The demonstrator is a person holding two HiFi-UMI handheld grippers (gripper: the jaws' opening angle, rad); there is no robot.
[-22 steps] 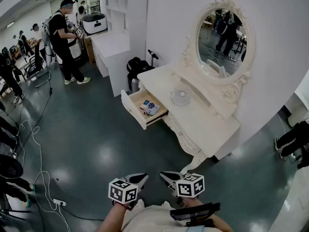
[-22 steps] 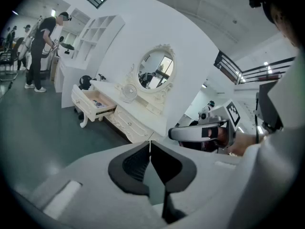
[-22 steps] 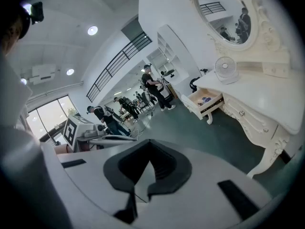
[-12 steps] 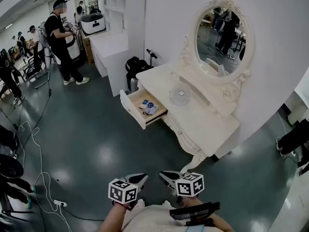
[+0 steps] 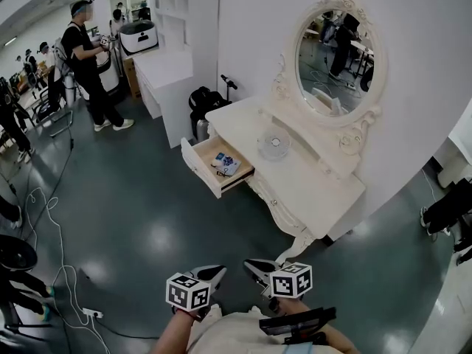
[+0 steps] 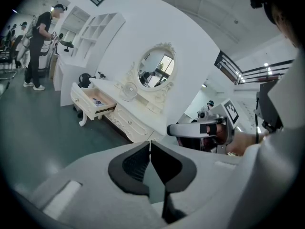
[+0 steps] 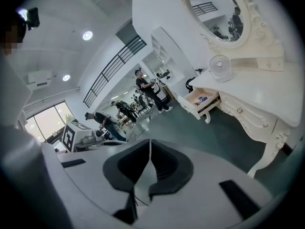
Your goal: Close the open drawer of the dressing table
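Left tool (image 5: pixel 212 272) & right tool (image 5: pixel 256 269): jaws together on both, nothing btwn them, held low by the body, well apart from the drawer (image 5: pixel 215 167). The drawer juts open from the far-left end of the dressing table (image 5: pixel 317 190), w/ small items (image 5: pixel 227 164) inside. Front panel faces the open floor (image 5: pixel 147 220); its long axis runs along the table's front edge, slide axis square to that. Step in hand looks like approach: walk up, set a closed tool mid-panel, push straight along the slide, no skew.
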